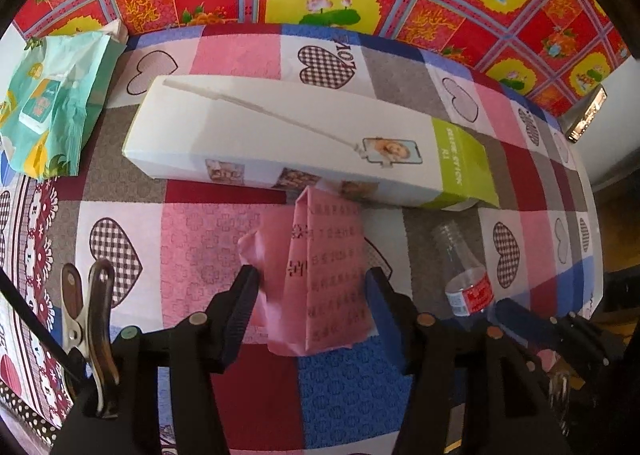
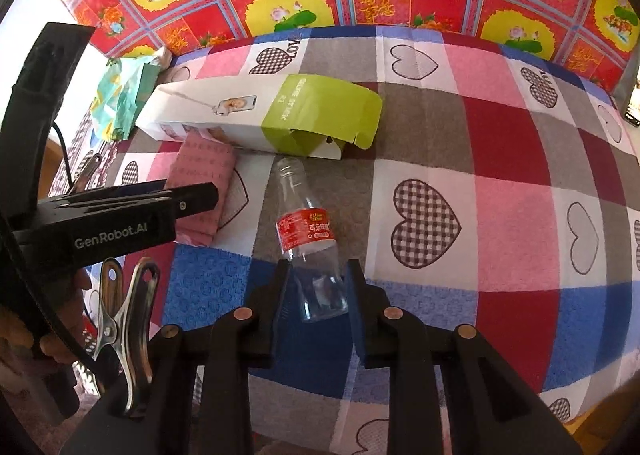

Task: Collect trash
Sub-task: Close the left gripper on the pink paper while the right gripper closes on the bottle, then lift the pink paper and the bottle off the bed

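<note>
Showing the box's open green flap (image 2: 332,111), only right wrist view, left hides it

My matt black plastic fingers (image 1: 240,307) flank creased pink paper (image 1: 320,279); the clear glossy plastic bottle (image 2: 310,251) lies on textured cloth (image 2: 500,183).

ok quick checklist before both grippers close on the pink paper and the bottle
1. Folded pink printed paper sits between the left gripper fingers: ok.
2. Left pads pressing the paper: not ok, jaws stand apart around it.
3. Clear plastic bottle with red label has its base end between the right gripper fingers: ok.
4. Right pads firm on the bottle: cannot tell, they sit close on both sides.
5. Bottle clear of the white and green cardboard box: ok, neck stops just short of it.
6. Paper clear of the box: cannot tell, its far end reaches the box edge.
</note>
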`<move>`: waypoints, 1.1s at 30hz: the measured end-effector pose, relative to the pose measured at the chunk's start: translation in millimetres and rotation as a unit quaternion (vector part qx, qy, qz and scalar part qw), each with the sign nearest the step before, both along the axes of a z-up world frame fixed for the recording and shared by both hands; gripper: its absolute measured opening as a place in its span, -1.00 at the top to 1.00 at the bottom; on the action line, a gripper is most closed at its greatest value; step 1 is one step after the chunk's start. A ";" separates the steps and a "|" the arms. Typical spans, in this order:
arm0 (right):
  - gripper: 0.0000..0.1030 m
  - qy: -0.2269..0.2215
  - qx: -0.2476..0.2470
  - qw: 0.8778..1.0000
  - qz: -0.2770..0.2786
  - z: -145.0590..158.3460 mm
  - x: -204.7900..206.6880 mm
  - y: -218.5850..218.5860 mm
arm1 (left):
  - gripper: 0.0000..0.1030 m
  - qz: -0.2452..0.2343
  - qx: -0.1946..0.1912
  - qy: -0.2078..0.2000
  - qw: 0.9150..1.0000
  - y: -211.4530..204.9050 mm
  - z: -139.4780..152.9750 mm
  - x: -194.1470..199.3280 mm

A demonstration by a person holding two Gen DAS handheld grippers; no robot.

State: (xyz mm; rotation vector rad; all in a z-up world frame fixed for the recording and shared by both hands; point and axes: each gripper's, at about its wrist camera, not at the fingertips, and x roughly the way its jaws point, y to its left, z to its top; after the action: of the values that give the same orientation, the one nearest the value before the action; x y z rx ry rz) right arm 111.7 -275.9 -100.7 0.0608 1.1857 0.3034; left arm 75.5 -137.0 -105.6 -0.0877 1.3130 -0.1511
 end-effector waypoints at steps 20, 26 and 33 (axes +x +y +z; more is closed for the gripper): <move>0.43 0.018 0.010 1.000 -0.005 -16.6 -1.3 3.4 | -0.21 -0.031 0.044 -0.017 0.998 -16.0 -2.7 -1.9; 0.43 0.009 0.009 1.000 -0.016 -21.6 -0.1 3.9 | -0.06 -0.039 0.039 -0.021 0.998 -17.6 -2.8 -1.5; 0.44 0.013 0.033 0.998 -0.048 -16.8 -6.5 2.5 | 0.09 -0.039 0.025 -0.014 0.999 -13.2 2.5 -0.6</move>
State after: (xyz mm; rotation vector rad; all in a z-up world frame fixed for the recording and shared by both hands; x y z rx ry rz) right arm 105.2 -273.4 -117.5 0.1788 1.1937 0.2583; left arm 74.9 -150.2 -103.1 0.0081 1.2928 -0.1851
